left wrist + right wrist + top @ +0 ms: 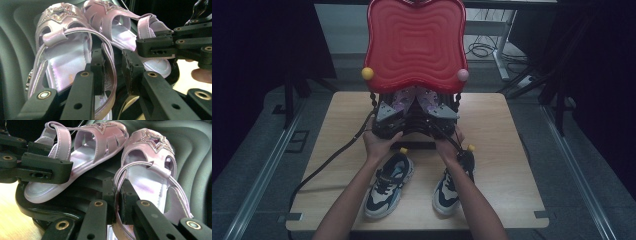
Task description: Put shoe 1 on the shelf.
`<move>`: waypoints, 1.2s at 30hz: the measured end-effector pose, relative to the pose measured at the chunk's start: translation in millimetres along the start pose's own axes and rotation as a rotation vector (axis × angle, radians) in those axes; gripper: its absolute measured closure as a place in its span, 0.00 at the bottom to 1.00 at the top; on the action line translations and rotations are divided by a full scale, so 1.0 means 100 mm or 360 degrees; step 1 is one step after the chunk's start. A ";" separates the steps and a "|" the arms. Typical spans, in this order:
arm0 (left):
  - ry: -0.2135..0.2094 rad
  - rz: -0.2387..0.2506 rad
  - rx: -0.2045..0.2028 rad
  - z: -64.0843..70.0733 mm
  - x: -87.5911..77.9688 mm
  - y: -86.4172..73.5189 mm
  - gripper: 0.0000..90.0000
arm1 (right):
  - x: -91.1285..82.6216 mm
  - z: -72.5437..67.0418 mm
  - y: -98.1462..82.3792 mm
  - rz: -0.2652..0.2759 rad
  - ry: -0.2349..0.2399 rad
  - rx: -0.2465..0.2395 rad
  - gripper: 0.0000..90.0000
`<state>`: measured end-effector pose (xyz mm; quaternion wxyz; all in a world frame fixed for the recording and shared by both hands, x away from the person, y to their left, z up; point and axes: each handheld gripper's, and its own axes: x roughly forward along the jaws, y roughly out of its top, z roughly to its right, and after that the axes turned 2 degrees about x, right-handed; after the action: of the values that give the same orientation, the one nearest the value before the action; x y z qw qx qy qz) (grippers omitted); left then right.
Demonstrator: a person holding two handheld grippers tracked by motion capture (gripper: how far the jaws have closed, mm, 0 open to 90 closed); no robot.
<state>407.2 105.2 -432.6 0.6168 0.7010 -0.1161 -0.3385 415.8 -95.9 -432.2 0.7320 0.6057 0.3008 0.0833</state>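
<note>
We scan the lilac sandals (75,50) and find rhinestone stars on the toes but no letters, brand or size we can read. The sneakers (388,185) on the table (507,165) are too small to show any logo, and the red tray (416,42) carries only moulded ripples.

Bare forearms; black left gripper (388,120) with brass screws, grey plate, trailing black cable.

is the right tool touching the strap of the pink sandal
Touching. In the right gripper view the right tool has both jaws pinched on the thin heel strap of the pink sandal, with no gap on either side.
</note>
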 end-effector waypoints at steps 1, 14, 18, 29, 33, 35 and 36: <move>0.0000 0.0000 0.0000 0.00 0.00 0.00 0.80 | 0.01 0.00 -0.01 0.0004 -0.0007 -0.0018 0.94; -0.0067 0.0015 -0.0054 0.03 -0.06 0.02 0.52 | -0.05 0.03 0.00 0.0005 0.0077 0.0029 0.65; -0.0077 0.0034 -0.0087 0.01 -0.13 0.07 0.44 | -0.12 0.07 0.03 -0.0005 0.0094 0.0092 0.58; -0.0126 0.0037 -0.0074 0.07 -0.38 0.10 0.42 | -0.34 0.11 0.05 0.0046 0.0186 0.0194 0.55; -0.0133 0.0009 -0.0115 0.04 -0.52 0.05 0.42 | -0.41 0.11 0.04 0.0043 0.0239 0.0207 0.56; -0.0120 0.0009 -0.0131 0.02 -0.57 0.01 0.42 | -0.45 0.13 0.01 0.0042 0.0269 0.0227 0.57; -0.0118 0.0007 -0.0139 0.01 -0.60 0.00 0.43 | -0.46 0.13 0.00 0.0040 0.0280 0.0226 0.57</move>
<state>361.7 139.6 -412.9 0.6428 0.6601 -0.1255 -0.3678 385.8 -129.2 -415.2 0.6569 0.6501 0.3614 0.1238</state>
